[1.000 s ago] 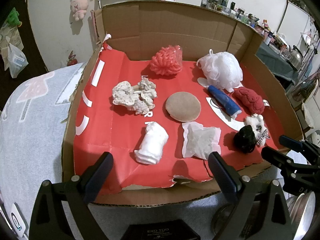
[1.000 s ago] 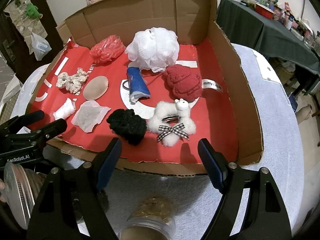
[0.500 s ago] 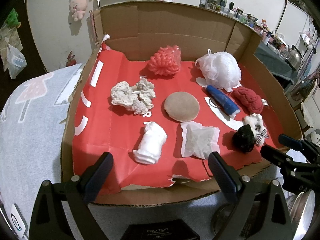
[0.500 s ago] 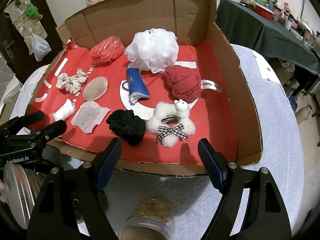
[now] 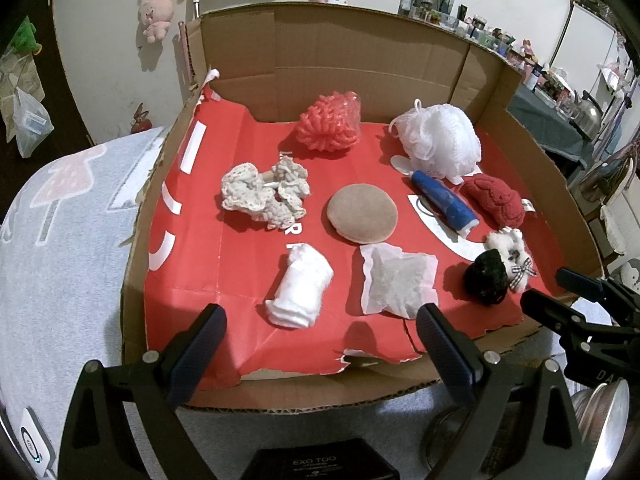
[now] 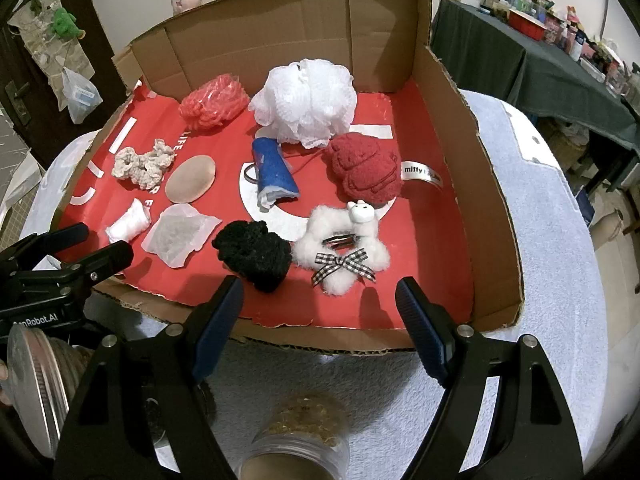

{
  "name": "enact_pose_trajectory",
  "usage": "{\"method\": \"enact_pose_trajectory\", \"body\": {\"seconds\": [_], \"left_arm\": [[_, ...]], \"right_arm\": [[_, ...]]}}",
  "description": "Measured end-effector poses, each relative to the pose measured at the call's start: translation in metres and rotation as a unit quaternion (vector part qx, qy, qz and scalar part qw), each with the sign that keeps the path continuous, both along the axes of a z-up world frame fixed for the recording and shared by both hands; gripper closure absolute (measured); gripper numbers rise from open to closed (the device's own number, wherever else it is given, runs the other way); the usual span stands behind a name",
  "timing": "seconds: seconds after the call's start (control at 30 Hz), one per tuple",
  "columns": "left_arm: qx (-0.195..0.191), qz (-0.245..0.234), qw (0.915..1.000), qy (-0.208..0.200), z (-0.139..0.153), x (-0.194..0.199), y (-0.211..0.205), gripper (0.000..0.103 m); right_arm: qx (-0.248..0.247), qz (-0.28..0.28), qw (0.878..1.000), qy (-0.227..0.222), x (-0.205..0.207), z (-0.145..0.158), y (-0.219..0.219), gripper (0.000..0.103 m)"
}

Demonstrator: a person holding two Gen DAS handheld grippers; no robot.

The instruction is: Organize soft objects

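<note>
A cardboard box [image 5: 340, 56] lined with red paper [image 5: 208, 264] holds several soft objects: a white cloth roll [image 5: 300, 290], a white pouch [image 5: 396, 280], a tan round pad [image 5: 362, 214], a cream crochet scrunchie [image 5: 264, 192], a coral knit bundle [image 5: 330, 126], a white mesh pouf [image 6: 306, 102], a blue roll [image 6: 274, 170], a red knit piece [image 6: 366, 170], a black scrunchie [image 6: 254, 254] and a white fluffy toy with a checked bow [image 6: 344, 254]. My left gripper [image 5: 320, 348] is open at the box's front edge. My right gripper [image 6: 320, 324] is open at the front edge, before the black scrunchie.
The box sits on a pale blue-grey cloth [image 5: 60, 240]. A jar with a lid [image 6: 298, 436] stands below my right gripper, and metal lids [image 6: 30, 376] lie at the left. A dark green table [image 6: 520, 60] with clutter stands at the far right.
Both grippers have stayed open and nearly still; the left wrist view has shifted very slightly. No object has moved.
</note>
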State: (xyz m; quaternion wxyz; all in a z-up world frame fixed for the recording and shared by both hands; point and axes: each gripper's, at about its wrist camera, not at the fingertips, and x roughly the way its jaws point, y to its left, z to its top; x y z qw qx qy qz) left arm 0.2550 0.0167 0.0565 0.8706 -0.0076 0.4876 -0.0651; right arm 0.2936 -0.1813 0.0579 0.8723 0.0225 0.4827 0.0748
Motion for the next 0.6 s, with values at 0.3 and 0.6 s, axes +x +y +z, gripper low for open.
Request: {"method": "enact_pose_trajectory", "body": {"seconds": [0.3,0.6], "left_arm": [[0.0,0.0,1.0,0.0,0.0,0.0,-0.001,0.006],[-0.022,0.018,0.9996,-0.006,0.009,-0.008,0.013,0.005]], "right_arm": [[0.0,-0.001,1.0,-0.001,-0.002,0.0,0.001,0.025],[-0.001,-0.009,0.999,-0.042,-0.008,0.024,-0.007,0.025]]}}
